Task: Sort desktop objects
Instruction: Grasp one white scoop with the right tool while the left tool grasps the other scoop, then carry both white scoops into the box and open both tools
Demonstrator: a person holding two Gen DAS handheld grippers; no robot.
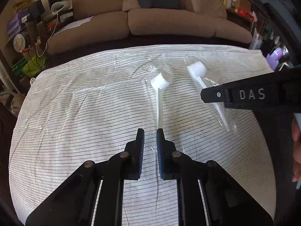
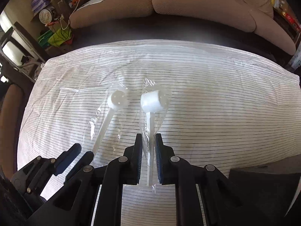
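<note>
Two white plastic scoops in clear wrappers lie side by side on the striped cloth (image 1: 75, 113). The left scoop (image 1: 160, 86) shows in both views (image 2: 117, 98); its handle end lies just beyond my left gripper's right fingertip. My left gripper (image 1: 150, 131) is open and empty, and it shows at the lower left of the right wrist view (image 2: 82, 150). The right scoop (image 1: 196, 69) lies with its handle between the fingers of my right gripper (image 2: 148, 137); the jaws stand slightly apart around the wrapped handle (image 2: 150, 124), not clamped. The right gripper's body (image 1: 244, 94) enters from the right.
The cloth (image 2: 225, 113) covers a low table. A brown sofa (image 1: 169, 18) stands behind it. Clutter of boxes and cables sits at the far left (image 1: 28, 28). A dark box corner (image 2: 263, 179) is at the lower right. My hand (image 1: 296, 146) shows at the right edge.
</note>
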